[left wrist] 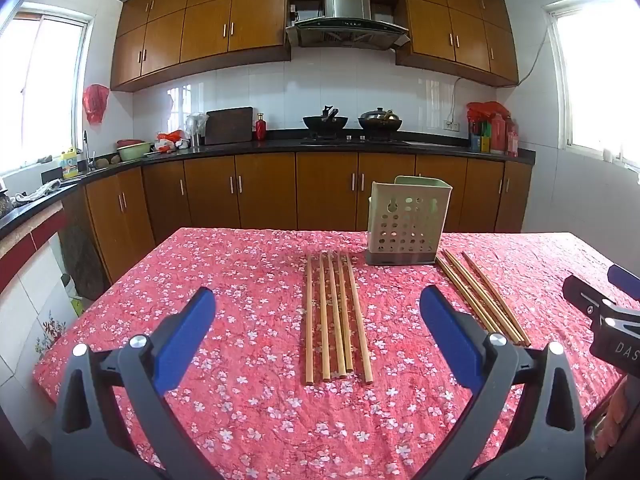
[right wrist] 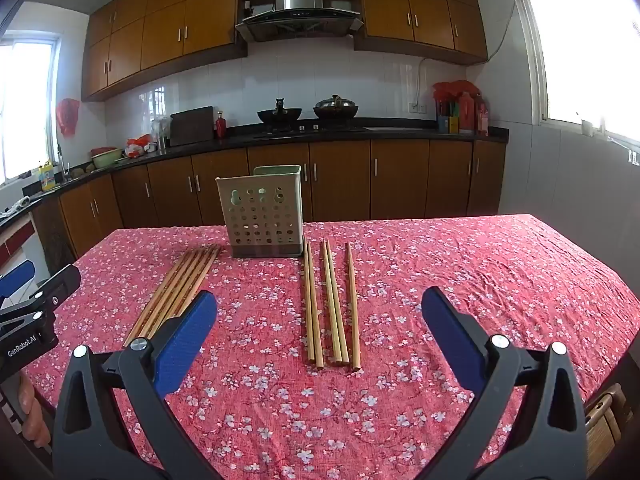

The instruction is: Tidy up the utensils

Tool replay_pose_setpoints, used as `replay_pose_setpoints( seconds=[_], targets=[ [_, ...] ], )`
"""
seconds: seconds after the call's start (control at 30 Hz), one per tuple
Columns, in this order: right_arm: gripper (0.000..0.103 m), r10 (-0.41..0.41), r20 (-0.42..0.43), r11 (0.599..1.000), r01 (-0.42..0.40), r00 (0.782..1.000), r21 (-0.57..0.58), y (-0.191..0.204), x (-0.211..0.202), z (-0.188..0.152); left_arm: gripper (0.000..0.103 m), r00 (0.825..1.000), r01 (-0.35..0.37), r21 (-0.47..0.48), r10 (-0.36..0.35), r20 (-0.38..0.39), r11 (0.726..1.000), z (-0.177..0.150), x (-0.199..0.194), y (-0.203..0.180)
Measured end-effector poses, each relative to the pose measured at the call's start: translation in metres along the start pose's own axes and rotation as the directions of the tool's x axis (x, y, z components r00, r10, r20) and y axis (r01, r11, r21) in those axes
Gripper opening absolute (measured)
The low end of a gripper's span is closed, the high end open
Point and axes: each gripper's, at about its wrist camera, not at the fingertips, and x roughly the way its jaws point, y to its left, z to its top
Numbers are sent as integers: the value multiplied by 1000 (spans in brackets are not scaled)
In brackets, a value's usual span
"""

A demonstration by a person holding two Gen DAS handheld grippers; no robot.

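A perforated pale-green utensil holder (left wrist: 406,222) stands upright near the table's far edge; it also shows in the right wrist view (right wrist: 264,216). Several wooden chopsticks (left wrist: 338,316) lie side by side left of the holder, seen in the right wrist view as a slanted bundle (right wrist: 176,292). Several more chopsticks (right wrist: 332,304) lie right of the holder, seen in the left wrist view too (left wrist: 480,296). My left gripper (left wrist: 316,336) is open and empty above the near end of the left group. My right gripper (right wrist: 320,336) is open and empty above the near end of the right group.
The table wears a red floral cloth (left wrist: 248,288). The right gripper's body (left wrist: 604,312) shows at the left view's right edge, and the left gripper's body (right wrist: 36,312) at the right view's left edge. A wooden chair (right wrist: 604,424) stands at the table's near right. Kitchen counters lie beyond.
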Motion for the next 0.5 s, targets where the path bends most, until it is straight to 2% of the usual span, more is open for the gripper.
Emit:
replay_pose_setpoints(
  seconds=[0.5],
  targets=[
    [101,-1,2,1000,1,1000,-2,1,0,0,99,1000,1,-8,-1,-1,1000,0,0,0]
  ],
)
